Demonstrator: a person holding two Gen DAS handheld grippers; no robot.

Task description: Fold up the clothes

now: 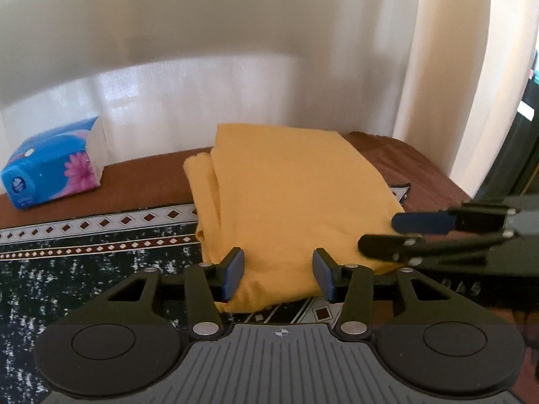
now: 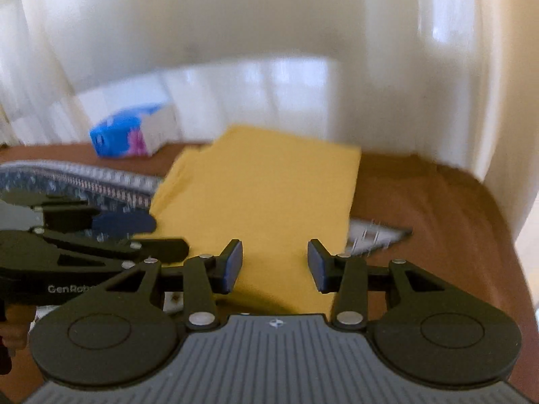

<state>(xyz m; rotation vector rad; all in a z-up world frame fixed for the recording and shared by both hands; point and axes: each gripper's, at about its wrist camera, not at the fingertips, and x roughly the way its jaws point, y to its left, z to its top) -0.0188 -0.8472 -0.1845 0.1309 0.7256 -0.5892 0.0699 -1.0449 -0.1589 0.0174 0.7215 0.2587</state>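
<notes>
Both claws agape over folded yellow garment (image 1: 289, 195), near edge.

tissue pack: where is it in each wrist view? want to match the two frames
Left wrist: tissue pack at far left, on the brown cloth, left of the yellow garment.
Right wrist: blurred, tissue pack upper left of centre, beyond the garment's far-left corner.
Shared landmark: the folded yellow garment, central in both views.

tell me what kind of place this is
Probably a room in a home: a folded yellow cloth lies on a patterned table cover, with a tissue pack nearby and pale curtains behind.
</notes>
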